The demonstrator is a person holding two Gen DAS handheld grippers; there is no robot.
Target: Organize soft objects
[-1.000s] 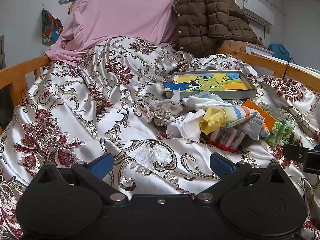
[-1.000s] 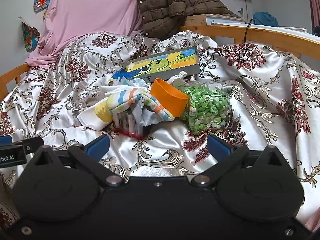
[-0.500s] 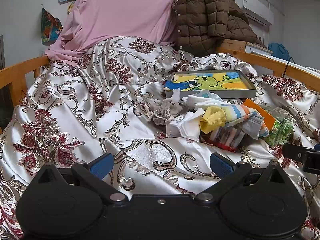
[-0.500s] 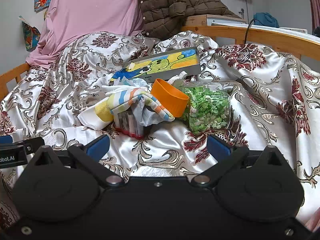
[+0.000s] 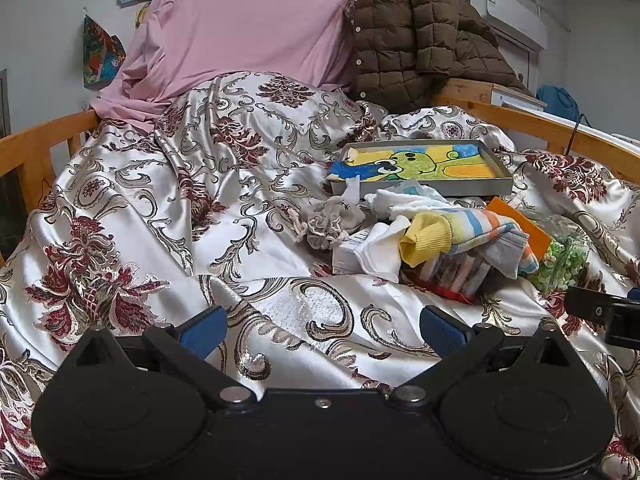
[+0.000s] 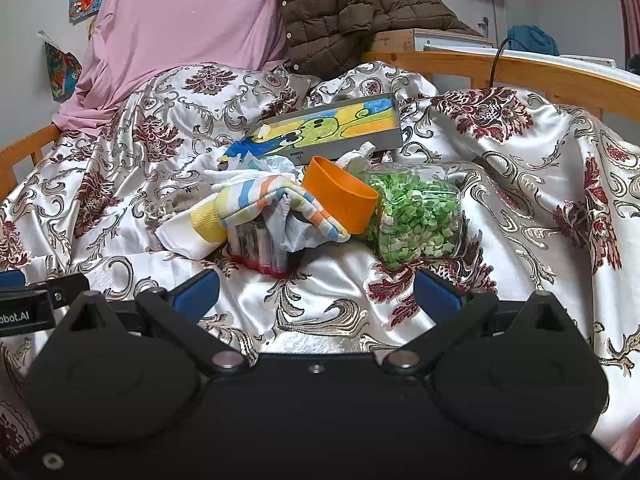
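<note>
A heap of soft things lies on a floral satin bedspread (image 5: 160, 216). A striped sock with a yellow cuff (image 5: 460, 236) (image 6: 264, 204) lies draped over a pack of tubes (image 6: 260, 248). White cloths (image 5: 404, 204) and a grey drawstring pouch (image 5: 332, 222) lie beside it. My left gripper (image 5: 322, 330) is open, low over the spread, short of the heap. My right gripper (image 6: 316, 290) is open too, just in front of the tubes and the jar.
A jar of green bits with an orange lid (image 6: 412, 216) lies on its side. A flat box with a cartoon picture (image 5: 420, 168) sits behind the heap. A pink sheet (image 5: 248, 24) and brown quilted jacket (image 5: 416, 36) hang at the back. Wooden rails (image 6: 540, 76) edge the bed.
</note>
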